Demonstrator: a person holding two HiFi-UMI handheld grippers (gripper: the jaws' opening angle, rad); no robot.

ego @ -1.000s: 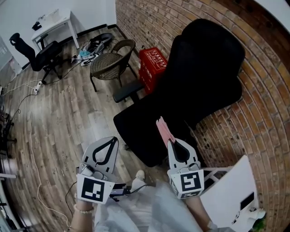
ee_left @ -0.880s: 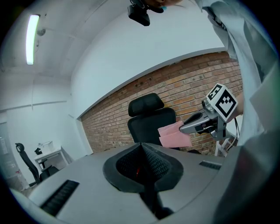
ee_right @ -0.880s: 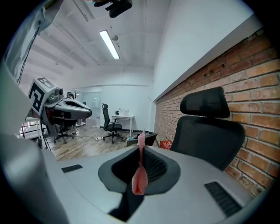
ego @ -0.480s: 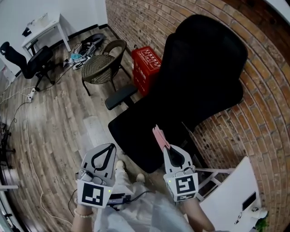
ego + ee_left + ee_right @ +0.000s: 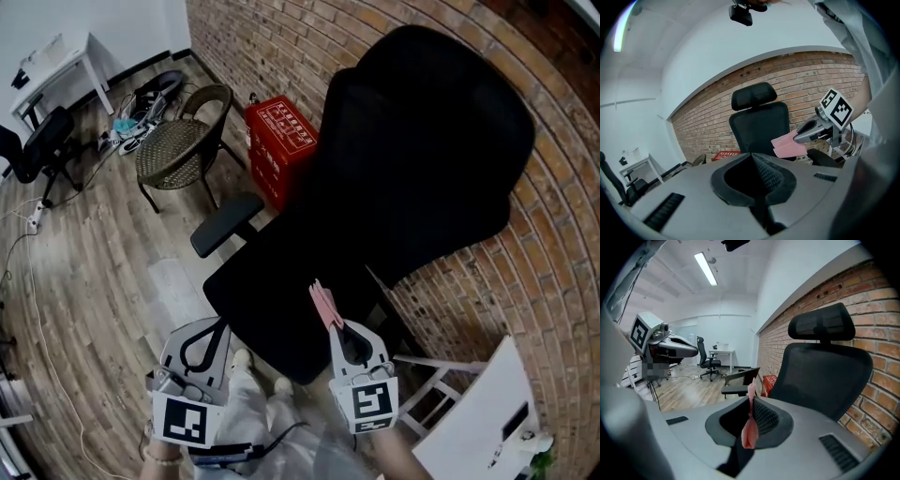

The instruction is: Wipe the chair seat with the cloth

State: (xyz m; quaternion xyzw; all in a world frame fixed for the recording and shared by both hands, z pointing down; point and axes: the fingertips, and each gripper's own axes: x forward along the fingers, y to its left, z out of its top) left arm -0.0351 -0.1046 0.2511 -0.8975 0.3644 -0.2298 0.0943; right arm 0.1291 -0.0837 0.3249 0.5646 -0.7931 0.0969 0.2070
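Note:
A black office chair stands against the brick wall, its seat [image 5: 281, 291] facing me and its tall backrest [image 5: 422, 159] behind. A folded pink cloth [image 5: 324, 304] sticks up over the seat's front edge, and my right gripper [image 5: 328, 314] is shut on it. The right gripper view has the same cloth [image 5: 750, 427] pinched edge-on between the jaws. My left gripper [image 5: 220, 323] hangs shut with nothing in it, just off the seat's front left edge. In the left gripper view the chair [image 5: 759, 124] stands ahead, with the right gripper [image 5: 806, 133] and the cloth [image 5: 787, 145] in front of it.
The chair's left armrest [image 5: 225, 223] juts out over the wood floor. A red crate [image 5: 279, 145] sits by the brick wall, with a wicker chair [image 5: 180, 145] beside it. A second black office chair [image 5: 37, 150] and a white desk [image 5: 52, 61] stand far left. White furniture [image 5: 478, 412] is at my right.
The view has closed in on the chair, and both grippers have come forward. The cloth now sits over the seat's front edge.

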